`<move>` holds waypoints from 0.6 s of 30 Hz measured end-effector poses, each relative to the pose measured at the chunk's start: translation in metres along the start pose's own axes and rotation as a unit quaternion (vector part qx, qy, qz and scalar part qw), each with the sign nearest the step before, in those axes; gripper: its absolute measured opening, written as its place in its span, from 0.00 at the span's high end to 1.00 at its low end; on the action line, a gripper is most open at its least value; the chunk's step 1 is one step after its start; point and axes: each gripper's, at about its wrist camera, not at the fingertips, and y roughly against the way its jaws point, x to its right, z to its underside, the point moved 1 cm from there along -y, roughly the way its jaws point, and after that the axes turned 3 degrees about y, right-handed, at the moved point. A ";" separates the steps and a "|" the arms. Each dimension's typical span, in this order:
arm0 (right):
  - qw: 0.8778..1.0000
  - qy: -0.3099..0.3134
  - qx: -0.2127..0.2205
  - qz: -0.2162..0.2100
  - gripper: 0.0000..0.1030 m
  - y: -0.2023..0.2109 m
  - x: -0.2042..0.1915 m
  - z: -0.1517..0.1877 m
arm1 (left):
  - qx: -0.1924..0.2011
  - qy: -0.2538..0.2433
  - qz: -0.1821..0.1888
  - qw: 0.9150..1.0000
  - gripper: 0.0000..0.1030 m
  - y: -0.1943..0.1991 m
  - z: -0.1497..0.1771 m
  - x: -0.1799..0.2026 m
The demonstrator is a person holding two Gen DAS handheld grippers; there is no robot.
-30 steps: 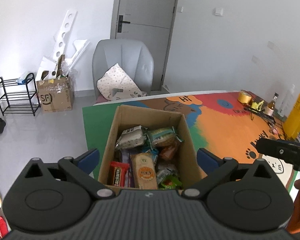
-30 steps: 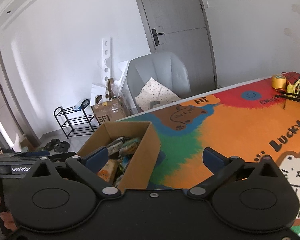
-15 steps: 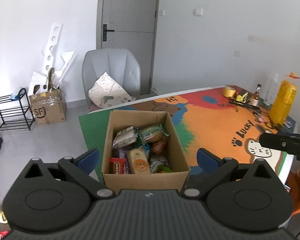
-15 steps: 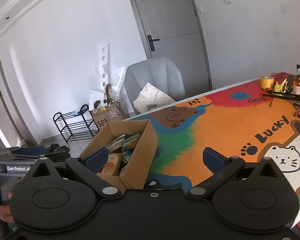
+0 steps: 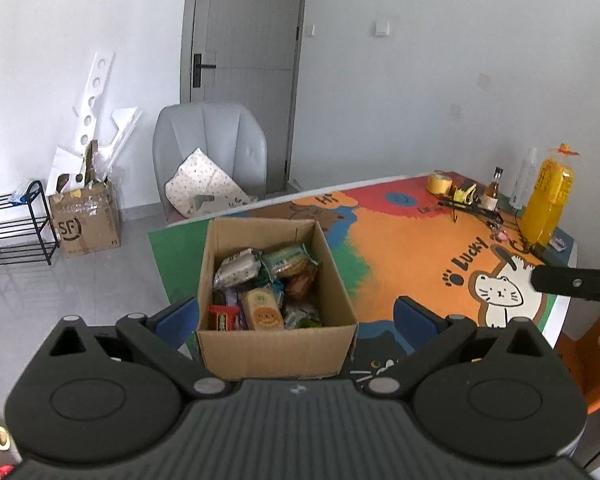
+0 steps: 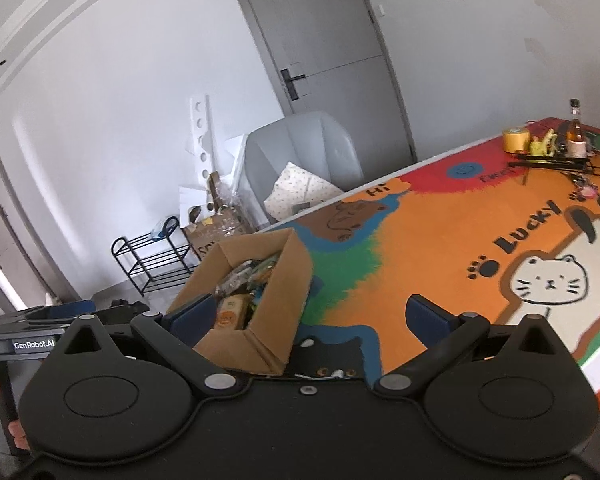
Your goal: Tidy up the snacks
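Note:
An open cardboard box (image 5: 276, 346) stands at the near left end of the colourful table mat (image 5: 412, 248). It holds several snack packets, among them a tan cracker pack with an orange face (image 5: 262, 309), a red bar (image 5: 223, 317) and a silver packet (image 5: 236, 269). My left gripper (image 5: 294, 318) is open and empty, in front of and above the box. My right gripper (image 6: 306, 314) is open and empty, to the right of the box (image 6: 256, 300), over the mat (image 6: 440, 248).
At the table's far right end stand a yellow bag (image 5: 548, 204), a small bottle (image 5: 492, 192) and a tape roll (image 5: 440, 182). A grey chair (image 5: 210, 152) stands behind the table. An SF carton (image 5: 86, 220) and a black rack (image 5: 14, 228) stand on the floor at left.
Both grippers have pulled back and up from the box; it looks smaller and more of the table shows. Both stay open and empty.

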 end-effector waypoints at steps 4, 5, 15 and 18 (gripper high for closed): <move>1.000 -0.005 0.006 0.007 0.00 0.008 0.009 0.004 | -0.006 -0.013 0.006 1.000 0.00 -0.001 0.005 0.008; 1.000 -0.005 0.005 0.008 0.00 0.009 0.011 0.004 | -0.007 -0.016 0.006 1.000 0.00 -0.001 0.006 0.010; 1.000 0.014 -0.016 0.014 0.00 -0.002 0.002 0.008 | -0.016 -0.026 0.009 0.999 0.00 -0.006 0.012 0.018; 0.999 0.023 -0.025 0.009 0.00 -0.004 -0.004 0.010 | -0.016 -0.023 0.004 1.000 0.00 -0.006 0.013 0.016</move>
